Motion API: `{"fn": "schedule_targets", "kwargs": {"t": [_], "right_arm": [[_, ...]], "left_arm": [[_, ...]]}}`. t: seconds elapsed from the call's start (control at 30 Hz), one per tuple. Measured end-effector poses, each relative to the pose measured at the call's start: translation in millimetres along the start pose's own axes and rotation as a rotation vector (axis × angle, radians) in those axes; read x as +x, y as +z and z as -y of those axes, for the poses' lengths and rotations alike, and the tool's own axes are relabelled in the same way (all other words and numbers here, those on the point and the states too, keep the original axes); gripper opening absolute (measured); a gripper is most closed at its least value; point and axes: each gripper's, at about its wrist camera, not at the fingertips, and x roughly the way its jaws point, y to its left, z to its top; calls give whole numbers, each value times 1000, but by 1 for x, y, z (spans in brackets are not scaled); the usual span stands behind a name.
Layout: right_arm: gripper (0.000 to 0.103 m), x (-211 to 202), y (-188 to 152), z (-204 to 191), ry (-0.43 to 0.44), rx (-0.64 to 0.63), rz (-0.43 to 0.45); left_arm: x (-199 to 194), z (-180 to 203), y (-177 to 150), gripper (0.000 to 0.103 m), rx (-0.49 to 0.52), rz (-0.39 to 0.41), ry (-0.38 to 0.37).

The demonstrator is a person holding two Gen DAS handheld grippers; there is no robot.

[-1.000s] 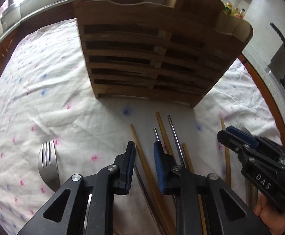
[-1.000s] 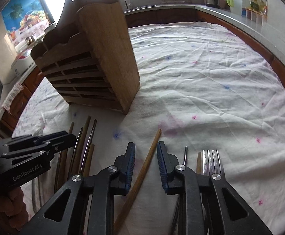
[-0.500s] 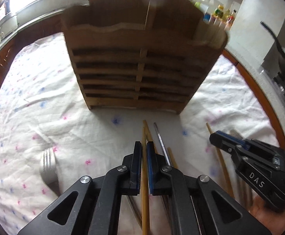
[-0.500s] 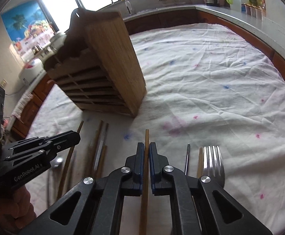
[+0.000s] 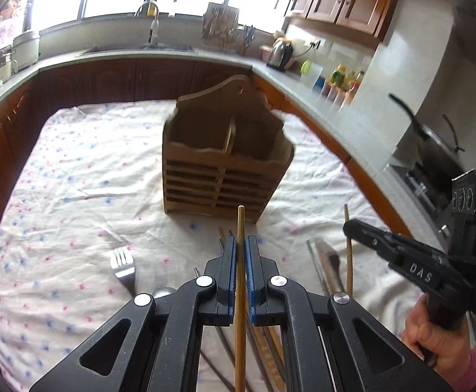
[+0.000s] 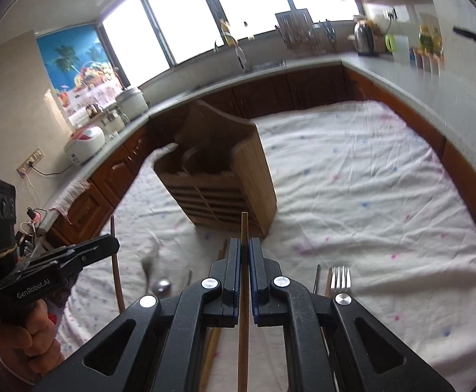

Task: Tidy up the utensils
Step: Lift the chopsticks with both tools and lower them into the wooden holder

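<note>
My left gripper (image 5: 241, 240) is shut on a wooden chopstick (image 5: 240, 220) that sticks out ahead of the pads, lifted above the flowered cloth. My right gripper (image 6: 244, 241) is shut on a second wooden chopstick (image 6: 244, 225), also held in the air. Each gripper shows in the other's view: the right one (image 5: 349, 226) at the right, the left one (image 6: 114, 245) at the left, both with a stick hanging below. The slatted wooden utensil holder (image 5: 224, 170) (image 6: 224, 179) stands upright ahead of both; its two top compartments look empty.
On the cloth lie a fork (image 5: 123, 266), a spoon (image 5: 164, 291), a second fork (image 6: 340, 277) and several more chopsticks (image 5: 324, 263) under the grippers. A counter with a sink, kettle and bottles runs around the table (image 6: 352, 179).
Both grippers shut on one chopstick each, then rose and tilted up. The sticks left the cloth. The holder now looks farther and lower, and the kitchen counter has come into view.
</note>
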Motion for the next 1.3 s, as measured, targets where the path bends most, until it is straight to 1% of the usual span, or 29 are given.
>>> {"fn": "schedule_targets", "kwargs": {"t": [0.2,0.43,0.73,0.87,1.07,1.2,1.3], "right_arm": [[5,-36,12,-14,4,-43,77],[5,-52,18,-20,7,-48,120],[5,-65,28,-24,15,-56,173],[5,-67,38,-24,23,-52,199],[5,-71,64,-27,22,-56,262],[5,-72,90,-30,30,-52,314],[5,-73,111,-32,29,-54,355]], "left_arm": [[-51,-7,-10,4,-3,72,-28],[-91,-8,-20,4,1,134,-37],[-115,-11,-18,4,-12,208,-31],[-120,-13,-15,3,-21,241,-21],[-124,-19,0,3,-31,304,-9],[-123,-23,17,3,-39,346,-3],[-122,-25,33,3,-32,393,12]]}}
